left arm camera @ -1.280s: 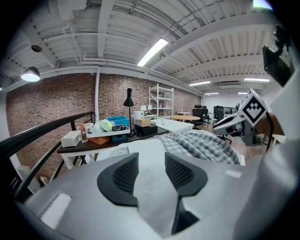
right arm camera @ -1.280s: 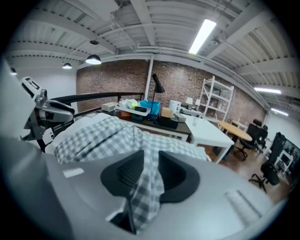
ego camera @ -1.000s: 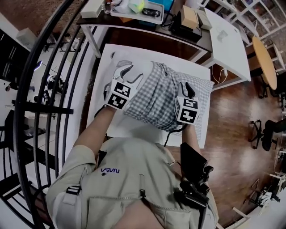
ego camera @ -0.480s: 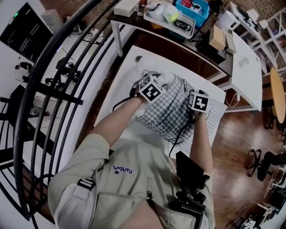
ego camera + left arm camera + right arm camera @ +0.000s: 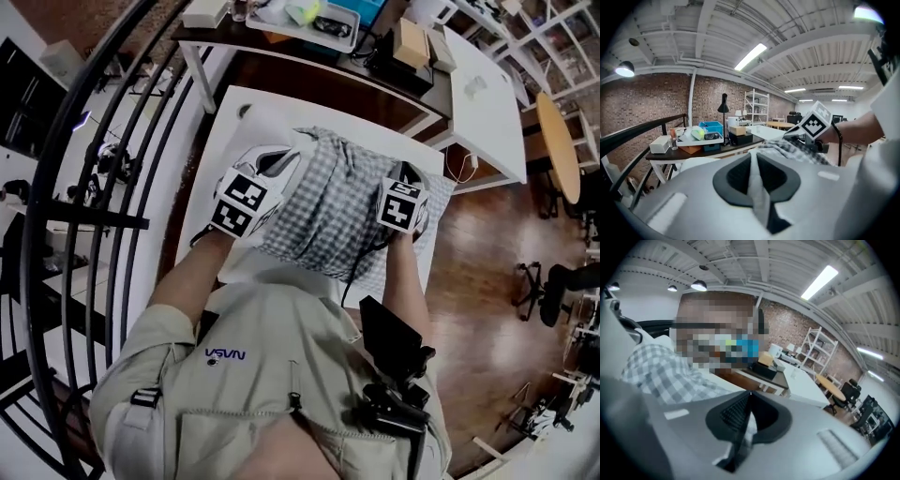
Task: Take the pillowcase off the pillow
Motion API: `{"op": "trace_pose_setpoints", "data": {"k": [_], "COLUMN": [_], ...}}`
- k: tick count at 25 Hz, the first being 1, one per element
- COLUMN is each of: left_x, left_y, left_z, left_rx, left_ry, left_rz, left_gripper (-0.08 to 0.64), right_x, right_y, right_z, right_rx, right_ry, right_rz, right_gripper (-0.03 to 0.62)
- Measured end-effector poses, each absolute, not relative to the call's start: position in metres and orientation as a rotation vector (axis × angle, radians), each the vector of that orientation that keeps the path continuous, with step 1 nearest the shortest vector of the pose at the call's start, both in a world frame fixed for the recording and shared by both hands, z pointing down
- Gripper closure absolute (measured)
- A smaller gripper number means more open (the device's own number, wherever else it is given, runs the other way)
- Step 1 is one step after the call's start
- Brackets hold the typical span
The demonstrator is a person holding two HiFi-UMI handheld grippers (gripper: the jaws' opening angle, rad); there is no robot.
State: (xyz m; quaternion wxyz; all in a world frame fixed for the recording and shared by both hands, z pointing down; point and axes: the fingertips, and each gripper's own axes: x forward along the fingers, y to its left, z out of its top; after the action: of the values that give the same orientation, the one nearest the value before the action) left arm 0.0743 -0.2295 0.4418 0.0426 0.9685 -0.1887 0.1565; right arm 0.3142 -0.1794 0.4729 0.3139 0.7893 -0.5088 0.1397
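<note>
A white tabletop (image 5: 223,117) carries the pillow (image 5: 272,136), which lies across its middle, mostly inside the grey-checked pillowcase (image 5: 328,202). Only the pillow's white left end shows bare, past the bunched edge of the checks. The left hand-held gripper (image 5: 279,161) sits at that bare end. Its jaws have just closed, and they are now pinched tight on a thin fold of the pillow's white cloth. The right hand-held gripper (image 5: 405,174) is at the pillowcase's right edge. Its jaws have likewise just closed, and they now meet with a sliver of pale cloth from the pillowcase caught between them.
</note>
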Motion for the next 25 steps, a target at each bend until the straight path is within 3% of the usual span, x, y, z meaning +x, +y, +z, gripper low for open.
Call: {"op": "trace_pose_setpoints", "data": {"k": [8,19,25], "left_x": [0.019,0.037,0.055], "left_y": [-0.237,-0.273,-0.267], "left_z": [0.426,0.512,0.494], "left_rx": [2.86,2.743,2.933], "left_ry": [-0.701,-0.728,-0.698], "left_rz": [0.258,0.437,0.498], "left_gripper": [0.537,0.535,0.457], "right_x": [0.371,0.391,0.345], "right_y": [-0.133,-0.142,-0.133], "right_z": [0.445,0.507,0.488], "right_rx": [2.273,2.178,2.24], "right_ry": [-1.188,-1.172,-1.302], "right_rz": [0.279,0.41,0.395], "right_gripper": [0.584,0.581,0.504]}}
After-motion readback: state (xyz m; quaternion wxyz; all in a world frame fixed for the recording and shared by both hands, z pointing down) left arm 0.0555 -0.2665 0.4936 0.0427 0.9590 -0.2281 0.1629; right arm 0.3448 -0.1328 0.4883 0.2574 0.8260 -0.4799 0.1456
